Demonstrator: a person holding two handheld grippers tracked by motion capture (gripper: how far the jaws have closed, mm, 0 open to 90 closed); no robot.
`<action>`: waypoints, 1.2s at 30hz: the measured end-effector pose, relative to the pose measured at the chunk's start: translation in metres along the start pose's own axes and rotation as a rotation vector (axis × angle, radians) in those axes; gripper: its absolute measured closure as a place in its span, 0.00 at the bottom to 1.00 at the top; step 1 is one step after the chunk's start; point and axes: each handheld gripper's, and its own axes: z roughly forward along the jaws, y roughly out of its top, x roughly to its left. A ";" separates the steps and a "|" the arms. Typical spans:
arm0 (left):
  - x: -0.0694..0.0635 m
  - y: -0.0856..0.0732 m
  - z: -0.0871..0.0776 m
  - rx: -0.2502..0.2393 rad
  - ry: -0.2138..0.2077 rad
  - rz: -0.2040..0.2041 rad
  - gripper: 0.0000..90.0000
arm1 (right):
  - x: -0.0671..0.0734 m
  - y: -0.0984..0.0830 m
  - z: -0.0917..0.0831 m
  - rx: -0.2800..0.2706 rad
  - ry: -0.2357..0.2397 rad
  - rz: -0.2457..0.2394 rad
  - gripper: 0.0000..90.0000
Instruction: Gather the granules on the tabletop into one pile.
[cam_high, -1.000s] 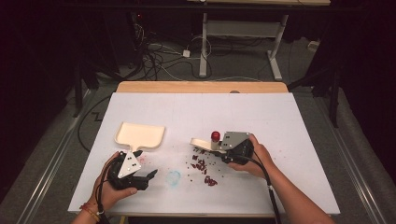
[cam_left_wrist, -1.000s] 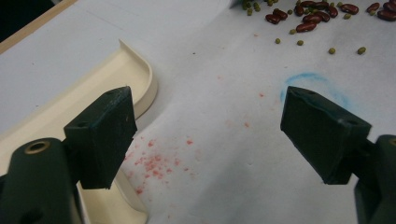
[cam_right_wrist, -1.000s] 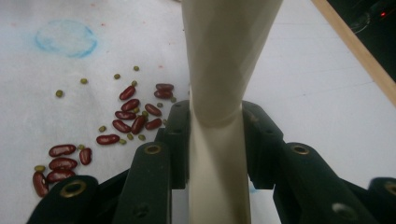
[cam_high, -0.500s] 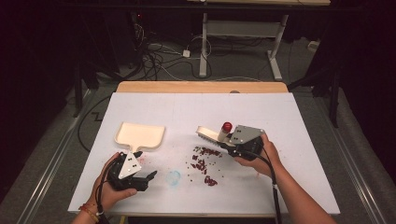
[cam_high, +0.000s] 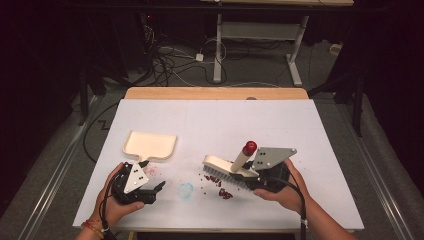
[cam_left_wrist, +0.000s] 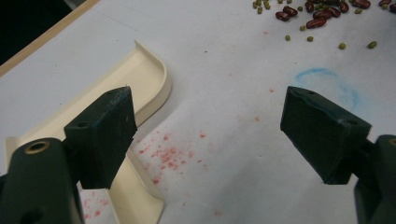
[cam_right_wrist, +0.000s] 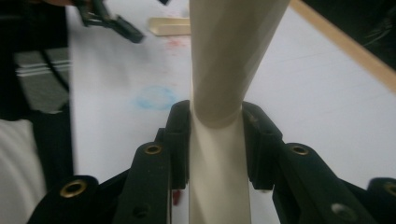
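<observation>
Your right hand-held gripper (cam_high: 250, 176) is clamped on the cream plastic brush (cam_high: 226, 167), but the scattered red and green beans (cam_high: 220, 184) lie unswept on the white table (cam_high: 210, 120), and your left hand-held gripper (cam_high: 157, 189), jaws apart, hasn't taken the cream plastic dustpan (cam_high: 149, 145).

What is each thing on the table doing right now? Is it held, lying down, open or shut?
Cream plastic brush with red-tipped handle: clamped in the right gripper, over the beans.
Cream plastic dustpan: lying flat on the white table, empty, not gripped.
Left gripper: jaws open, handle between them.
Red beans and small green ones: scattered loose.
</observation>
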 end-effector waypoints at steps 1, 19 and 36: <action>0.000 0.000 0.000 -0.003 0.000 -0.001 0.20 | 0.004 0.001 0.000 0.006 0.022 0.006 0.75; -0.001 0.000 0.004 0.021 -0.016 0.011 0.20 | 0.023 -0.006 0.053 0.125 0.167 0.004 0.75; -0.005 0.000 0.010 0.047 -0.037 0.024 0.20 | -0.029 -0.012 0.060 0.121 0.057 0.104 0.75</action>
